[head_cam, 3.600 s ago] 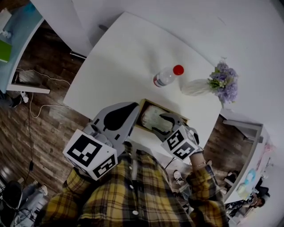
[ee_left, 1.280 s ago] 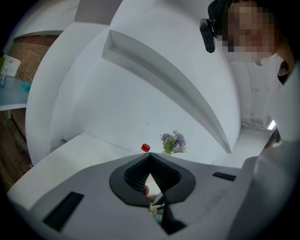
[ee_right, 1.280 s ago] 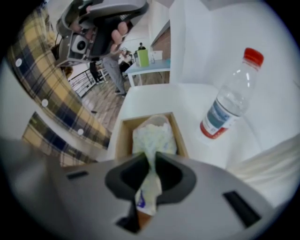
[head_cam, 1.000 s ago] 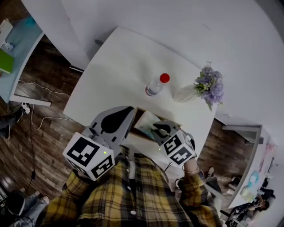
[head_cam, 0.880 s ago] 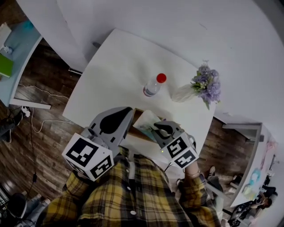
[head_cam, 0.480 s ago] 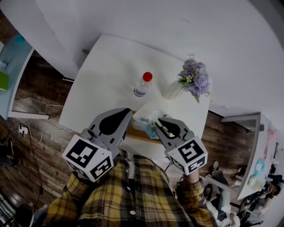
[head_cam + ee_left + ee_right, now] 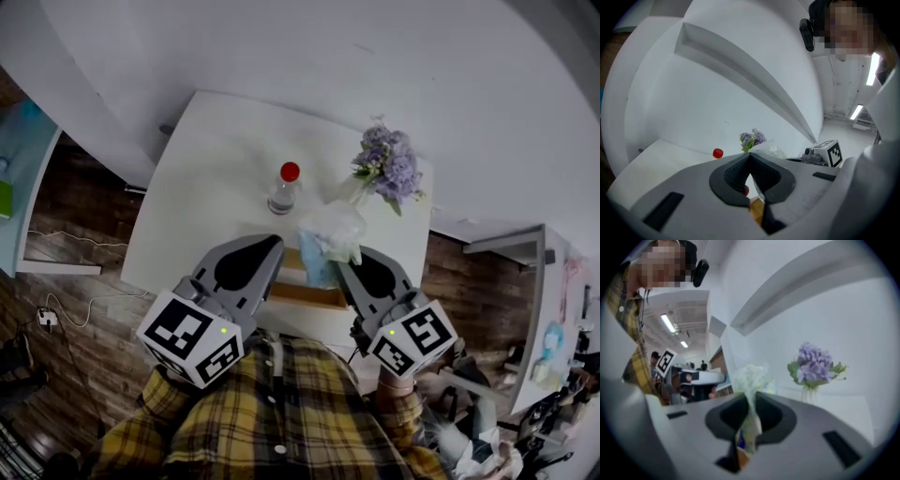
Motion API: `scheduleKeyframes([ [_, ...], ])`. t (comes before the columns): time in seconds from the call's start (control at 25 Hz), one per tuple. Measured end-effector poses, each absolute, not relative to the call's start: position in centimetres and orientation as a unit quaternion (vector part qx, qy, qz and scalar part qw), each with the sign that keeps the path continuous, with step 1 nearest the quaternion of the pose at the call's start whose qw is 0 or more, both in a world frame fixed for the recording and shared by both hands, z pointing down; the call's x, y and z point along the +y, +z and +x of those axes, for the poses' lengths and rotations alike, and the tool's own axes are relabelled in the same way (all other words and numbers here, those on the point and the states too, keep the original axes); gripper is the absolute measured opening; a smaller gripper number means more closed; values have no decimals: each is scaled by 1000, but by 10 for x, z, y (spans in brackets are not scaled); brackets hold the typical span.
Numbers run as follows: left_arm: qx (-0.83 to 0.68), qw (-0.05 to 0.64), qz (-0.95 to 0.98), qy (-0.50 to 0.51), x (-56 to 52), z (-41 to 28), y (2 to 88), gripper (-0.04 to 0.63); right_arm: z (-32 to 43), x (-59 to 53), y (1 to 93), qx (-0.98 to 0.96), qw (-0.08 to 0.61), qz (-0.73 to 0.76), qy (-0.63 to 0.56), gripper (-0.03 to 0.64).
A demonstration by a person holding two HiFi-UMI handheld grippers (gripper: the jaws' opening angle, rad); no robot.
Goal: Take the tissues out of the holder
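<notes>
A soft plastic tissue pack hangs above the wooden holder at the table's near edge. My right gripper is shut on the pack's lower part. In the right gripper view the crumpled pack rises between the pinching jaws of that gripper. My left gripper hovers left of the holder, jaws shut with nothing between them. In the left gripper view its tips meet, and the holder's wood shows through the gap below.
A clear bottle with a red cap stands mid-table beyond the holder. A glass vase of purple flowers stands at the back right, close behind the raised pack. The white table ends near a wood floor on the left.
The right gripper has lifted the tissue pack up out of the holder and carried it higher. The left gripper has kept its place beside the holder.
</notes>
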State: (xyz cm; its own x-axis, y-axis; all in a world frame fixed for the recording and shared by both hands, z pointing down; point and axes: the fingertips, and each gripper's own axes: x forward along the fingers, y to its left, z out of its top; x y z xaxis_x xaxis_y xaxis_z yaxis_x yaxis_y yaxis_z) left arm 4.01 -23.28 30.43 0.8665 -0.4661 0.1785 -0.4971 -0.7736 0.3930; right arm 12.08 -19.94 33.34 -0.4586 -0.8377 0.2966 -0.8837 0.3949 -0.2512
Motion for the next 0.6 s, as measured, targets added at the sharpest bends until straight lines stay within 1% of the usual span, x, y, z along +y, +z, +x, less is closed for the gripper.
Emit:
scheduleKeyframes([
  [0.36,-262,218,939,40,-238,33,303,5,129,-203,305,-825,12,534,184,54],
  [0.6,-270,221,936,43,-238,28,305,5,126,-203,304,-827,10,531,186,54],
])
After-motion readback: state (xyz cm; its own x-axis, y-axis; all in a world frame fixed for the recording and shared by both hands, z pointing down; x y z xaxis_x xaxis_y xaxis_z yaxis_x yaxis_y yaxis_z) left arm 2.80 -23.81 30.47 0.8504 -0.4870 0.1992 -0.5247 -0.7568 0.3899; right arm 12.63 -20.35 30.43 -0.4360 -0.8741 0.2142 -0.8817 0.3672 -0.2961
